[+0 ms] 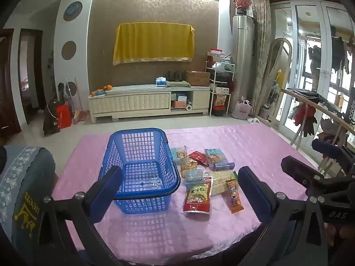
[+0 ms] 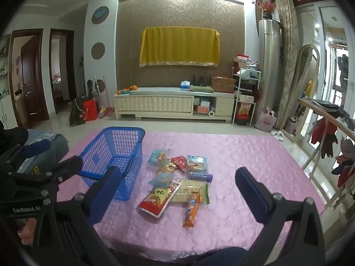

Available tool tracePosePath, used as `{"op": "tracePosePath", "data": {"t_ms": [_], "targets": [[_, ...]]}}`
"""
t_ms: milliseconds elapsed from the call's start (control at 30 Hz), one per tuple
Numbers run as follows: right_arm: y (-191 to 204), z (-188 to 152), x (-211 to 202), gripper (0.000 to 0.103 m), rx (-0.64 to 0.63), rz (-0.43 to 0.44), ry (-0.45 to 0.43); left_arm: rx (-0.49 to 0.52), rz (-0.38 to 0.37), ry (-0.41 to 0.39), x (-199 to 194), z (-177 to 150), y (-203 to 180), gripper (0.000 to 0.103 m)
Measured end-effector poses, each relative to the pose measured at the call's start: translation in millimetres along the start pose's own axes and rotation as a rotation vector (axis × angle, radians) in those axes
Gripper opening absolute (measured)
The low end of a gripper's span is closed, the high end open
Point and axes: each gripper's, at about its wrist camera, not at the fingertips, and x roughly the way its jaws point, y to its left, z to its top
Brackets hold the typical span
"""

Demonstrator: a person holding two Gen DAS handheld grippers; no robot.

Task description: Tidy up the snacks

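Several overlapping snack packets [image 1: 200, 177], labels unreadable

Yellow cloth [image 1: 153, 42] on wall; oranges [image 1: 106, 88] on cabinet [image 1: 146, 102].

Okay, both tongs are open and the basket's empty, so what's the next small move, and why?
Probably lower the right tongs onto the red flat snack pouch. It lies nearest, on top of the pile, beside the empty blue plastic basket, and both tongs are open, holding nothing.
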Motion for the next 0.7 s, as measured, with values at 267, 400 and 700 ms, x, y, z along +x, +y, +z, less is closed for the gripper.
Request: {"op": "tracePosePath", "data": {"t_ms": [267, 400, 700], "targets": [[1.4, -3.7, -1.6, 0.103, -0.005, -0.002, 0.008, -0.030, 0.006, -0.001, -2.2, -0.4, 5.1, 0.103], [5.3, -0.5, 1.8, 0.103, -0.004, -0.004, 0.021, -0.030, -0.024, 0.004, -7.1, -3.9, -3.0, 0.103], [5.8, -2.5, 3.4, 0.103, -0.014, -0.002, 0.031, -0.033, -0.038, 0.023, 1.1, -0.6, 6.5, 0.103]]}}
